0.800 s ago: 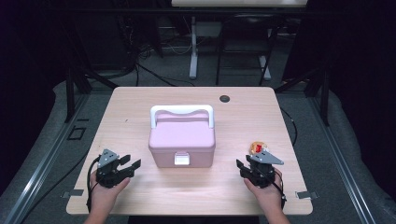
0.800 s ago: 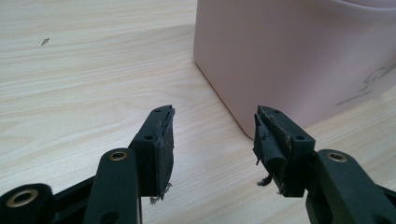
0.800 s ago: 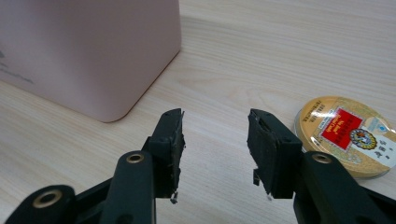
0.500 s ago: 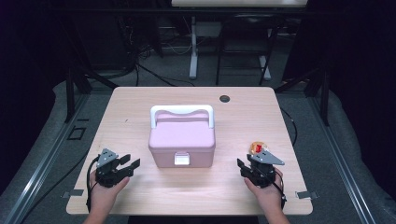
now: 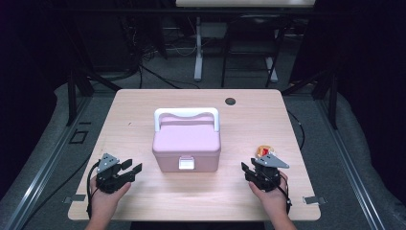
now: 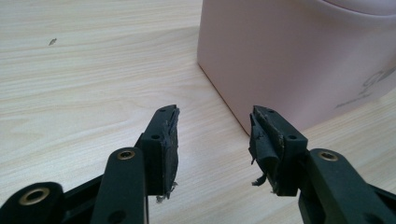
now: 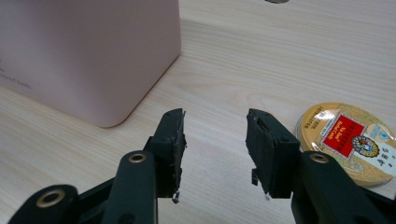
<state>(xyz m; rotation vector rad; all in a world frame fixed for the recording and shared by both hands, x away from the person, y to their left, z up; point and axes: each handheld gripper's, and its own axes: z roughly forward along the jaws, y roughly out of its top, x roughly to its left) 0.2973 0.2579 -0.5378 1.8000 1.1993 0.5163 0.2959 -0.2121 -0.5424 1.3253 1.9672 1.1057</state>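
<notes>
A pale wooden table (image 5: 143, 110) stands in a dim room. At left, the left gripper (image 5: 135, 168) rests on the tabletop, jaws apart and empty, unmoved since the earlier frames. The pink box (image 5: 186, 143) sits closed at centre. At right, the right gripper (image 5: 245, 168), also parted and empty, keeps its place just beside the round gold tin (image 7: 348, 140).
</notes>
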